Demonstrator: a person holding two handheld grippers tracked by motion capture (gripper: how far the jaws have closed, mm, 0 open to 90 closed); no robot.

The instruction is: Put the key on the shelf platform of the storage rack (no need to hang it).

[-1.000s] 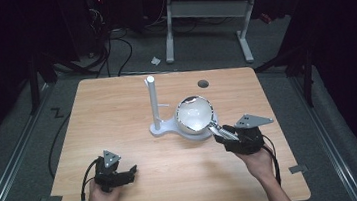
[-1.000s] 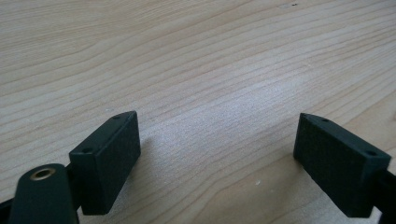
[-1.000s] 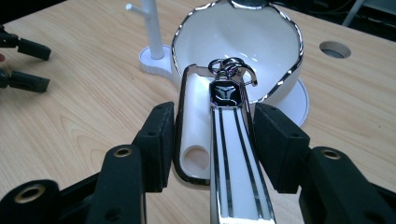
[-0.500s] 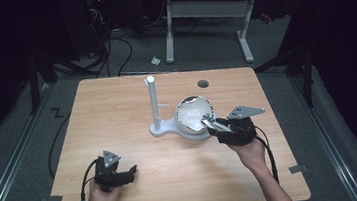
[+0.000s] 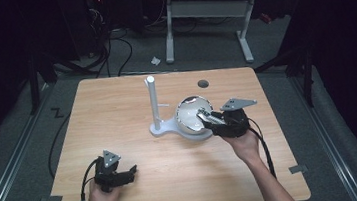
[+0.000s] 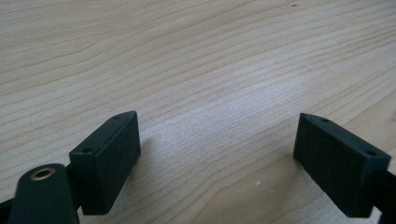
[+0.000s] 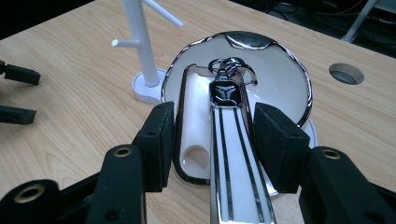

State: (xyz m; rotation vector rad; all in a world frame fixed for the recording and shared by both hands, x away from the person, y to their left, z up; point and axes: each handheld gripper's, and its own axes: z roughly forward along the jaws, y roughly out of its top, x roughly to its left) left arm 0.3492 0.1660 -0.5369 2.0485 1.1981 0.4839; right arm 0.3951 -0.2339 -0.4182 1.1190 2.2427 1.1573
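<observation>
Holding a white-and-chrome strap (image 7: pixel 236 158) between my right tool (image 7: pixel 212 135)'s jaws; they sit close on both sides, contact looks likely but I can't confirm a firm clamp. Its emblem end and ring reach into the shiny bowl (image 7: pixel 285 88), just beside the white peg stand (image 7: pixel 140 44). Judging by that, the grasp is about done, lifting or placing is left. Left tool (image 5: pixel 116 175) rests wide open and empty on the table (image 5: pixel 117 112), well apart.
</observation>
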